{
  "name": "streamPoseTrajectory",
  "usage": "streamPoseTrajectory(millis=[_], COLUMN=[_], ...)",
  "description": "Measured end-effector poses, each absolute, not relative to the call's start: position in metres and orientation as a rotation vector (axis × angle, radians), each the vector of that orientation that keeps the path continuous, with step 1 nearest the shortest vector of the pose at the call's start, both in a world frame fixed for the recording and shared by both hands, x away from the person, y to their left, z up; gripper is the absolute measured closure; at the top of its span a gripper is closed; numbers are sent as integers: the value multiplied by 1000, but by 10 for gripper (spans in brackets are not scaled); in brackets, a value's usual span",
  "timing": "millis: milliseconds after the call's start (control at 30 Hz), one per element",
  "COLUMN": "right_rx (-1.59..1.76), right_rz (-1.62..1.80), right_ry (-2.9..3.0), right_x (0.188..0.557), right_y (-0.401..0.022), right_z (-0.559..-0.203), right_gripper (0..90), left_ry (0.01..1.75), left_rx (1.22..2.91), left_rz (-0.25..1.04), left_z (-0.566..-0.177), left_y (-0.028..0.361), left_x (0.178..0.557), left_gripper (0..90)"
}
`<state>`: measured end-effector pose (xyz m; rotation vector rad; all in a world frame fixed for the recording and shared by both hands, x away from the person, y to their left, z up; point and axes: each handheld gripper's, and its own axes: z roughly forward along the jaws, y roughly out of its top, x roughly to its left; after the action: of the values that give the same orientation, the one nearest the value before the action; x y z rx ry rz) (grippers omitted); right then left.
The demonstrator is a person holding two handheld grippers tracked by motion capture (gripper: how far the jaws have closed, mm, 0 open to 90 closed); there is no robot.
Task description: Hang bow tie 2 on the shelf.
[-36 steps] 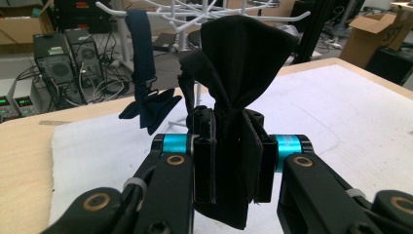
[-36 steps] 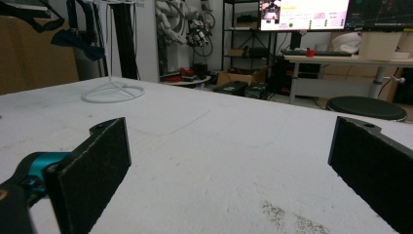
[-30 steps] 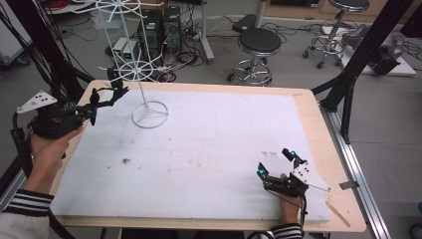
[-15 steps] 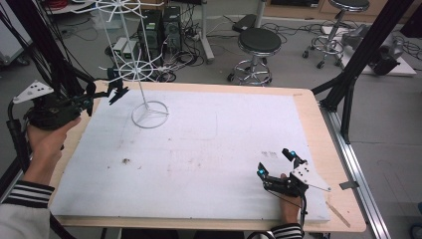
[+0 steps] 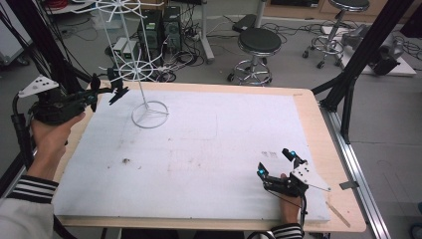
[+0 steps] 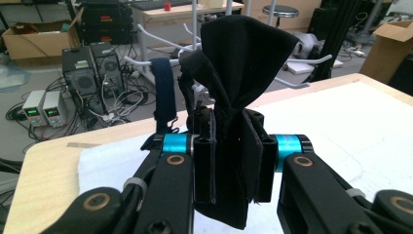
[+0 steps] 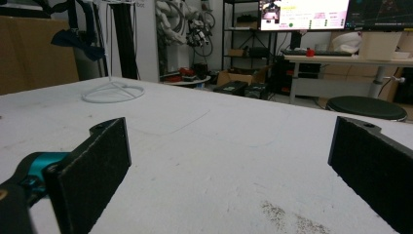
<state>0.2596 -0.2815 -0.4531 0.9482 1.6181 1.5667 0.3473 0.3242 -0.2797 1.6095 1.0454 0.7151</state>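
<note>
The job in hand looks like hanging a piece of black cloth (image 6: 238, 73) on the white wire rack (image 5: 135, 69) at the far-left corner of the table (image 5: 308, 107). To do it well, the fold should go over one spoke of the lower wheel and hang on both sides before the jaws let go — a dark strap (image 6: 164, 95) already hangs on a spoke at about 11 o'clock from the cloth in the left gripper view, so a free spoke beside it is the better target.

Going left to right: the left gripper (image 5: 107, 88) is held up off the table at the 10 o'clock corner, roughly level, its tips close to the lower wheel of the rack. Its jaws are pinched on the cloth, which stands bunched above them. The left hand (image 5: 50, 129) grips from below.

The right gripper (image 5: 276, 162) rests low near the table's 5 o'clock edge — jaws spread wide, nothing between them.
</note>
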Motion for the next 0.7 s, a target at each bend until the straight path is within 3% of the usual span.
streamPoseTrajectory(millis=[700], right_rx=[952], right_rz=[1569], right_ry=[1621], right_x=[259], right_y=[-282], right_z=[-453], right_gripper=[11], left_ry=[1055], left_rx=[1651], left_rz=[688], left_z=[-292], left_y=[299], left_x=[365], left_gripper=[764])
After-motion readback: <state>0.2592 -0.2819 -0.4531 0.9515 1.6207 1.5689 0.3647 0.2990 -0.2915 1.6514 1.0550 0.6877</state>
